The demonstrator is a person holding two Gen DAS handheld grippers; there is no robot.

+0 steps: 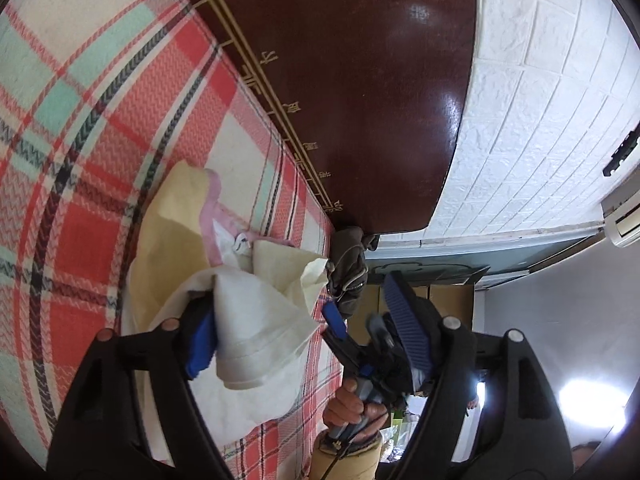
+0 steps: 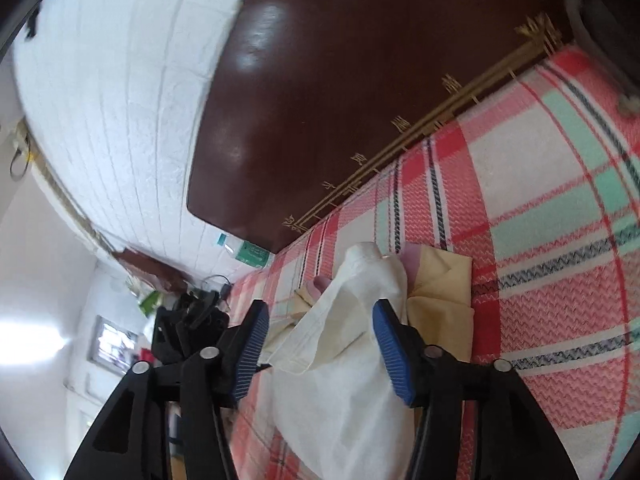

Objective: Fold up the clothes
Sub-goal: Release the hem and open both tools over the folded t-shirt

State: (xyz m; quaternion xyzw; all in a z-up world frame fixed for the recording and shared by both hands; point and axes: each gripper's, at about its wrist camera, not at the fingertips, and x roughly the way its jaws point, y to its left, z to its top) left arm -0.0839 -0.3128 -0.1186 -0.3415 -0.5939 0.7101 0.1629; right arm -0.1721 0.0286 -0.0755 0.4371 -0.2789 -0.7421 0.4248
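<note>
The cream garment [image 1: 256, 320] lies on the bed, spread over a plaid bedsheet [image 1: 100, 128] in red, white and mint, close to the dark glossy wooden headboard [image 1: 360, 80]. A pale yellow folded section [image 2: 444, 280] and a pink edge [image 2: 412, 258] show at its far end. In the left wrist view, the left gripper [image 1: 304, 332] stands with its jaws spread; a raised fold of the cream fabric lies draped against the inner face of its left blue pad [image 1: 202, 344], while the right pad [image 1: 408, 328] is clear of the cloth, so nothing is pinched. In the right wrist view, the right gripper [image 2: 320, 356] is likewise spread wide, with the cream fabric passing between its two blue pads and neither pad pressing on it. The same left wrist view shows the person's hand [image 1: 352, 408] gripping the handle of the right gripper, with a beige sleeve [image 1: 344, 460] below it. A white brick-pattern wall [image 1: 540, 100] rises behind the headboard.
</note>
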